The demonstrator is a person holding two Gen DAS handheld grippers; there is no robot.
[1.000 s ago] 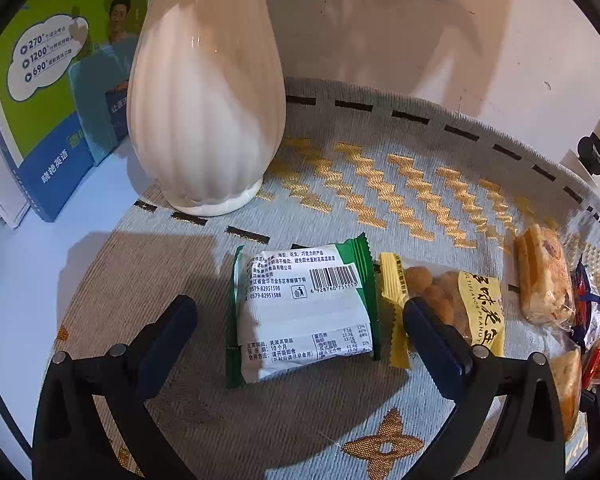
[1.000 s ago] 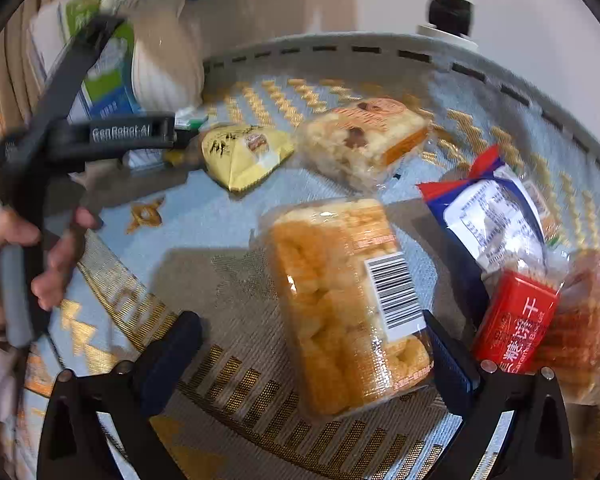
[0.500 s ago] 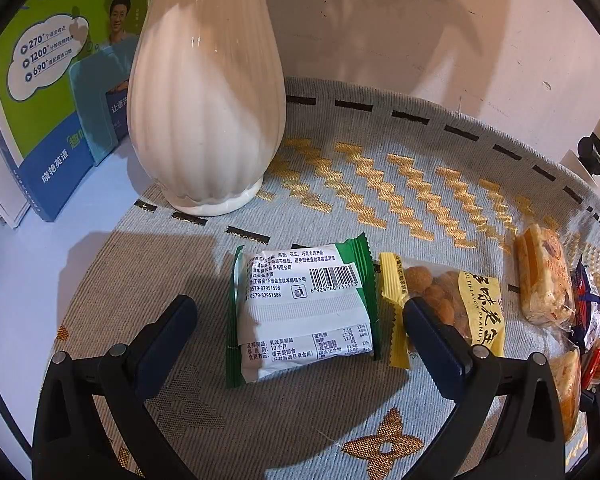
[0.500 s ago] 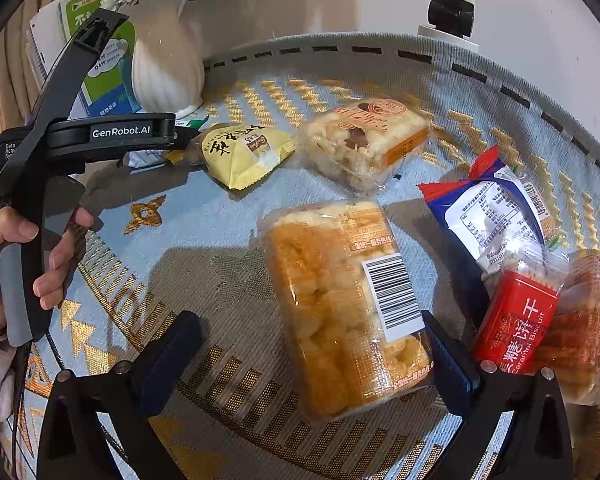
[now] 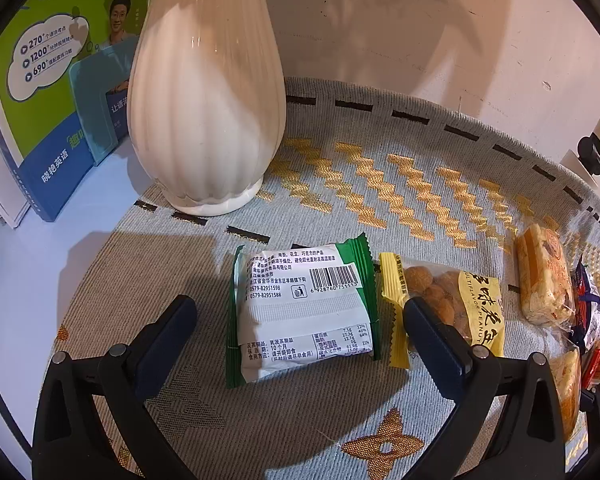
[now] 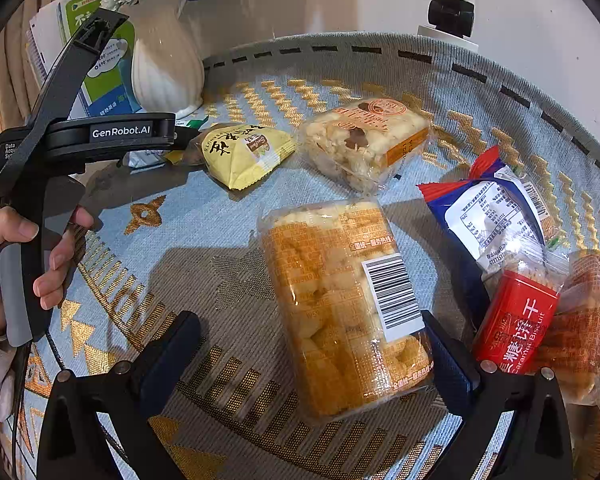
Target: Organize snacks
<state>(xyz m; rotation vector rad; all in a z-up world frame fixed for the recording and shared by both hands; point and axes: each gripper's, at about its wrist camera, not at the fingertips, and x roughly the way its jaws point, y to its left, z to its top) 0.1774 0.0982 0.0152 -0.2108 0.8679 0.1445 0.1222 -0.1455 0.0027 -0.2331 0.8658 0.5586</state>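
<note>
In the left wrist view a green-and-white snack pack (image 5: 304,312) lies on the patterned cloth between the fingers of my open left gripper (image 5: 300,316). A yellow peanut pack (image 5: 448,304) lies just right of it, partly behind the right finger. In the right wrist view my open right gripper (image 6: 312,340) straddles the near end of a clear pack of orange puffs (image 6: 340,300). Beyond lie the yellow peanut pack (image 6: 244,152), a clear pastry pack (image 6: 364,140), a blue-and-white pack (image 6: 492,208) and a red caramel biscuit pack (image 6: 516,320).
A white ribbed vase (image 5: 208,100) stands behind the green pack, with green-and-blue books (image 5: 48,88) to its left. A white lamp post (image 6: 452,8) stands at the back by the wall. The left gripper's handle and hand (image 6: 40,208) show at the left of the right wrist view.
The left gripper and its snacks have barely moved. In the right wrist view the left gripper's handle has settled and the motion blur is gone.
</note>
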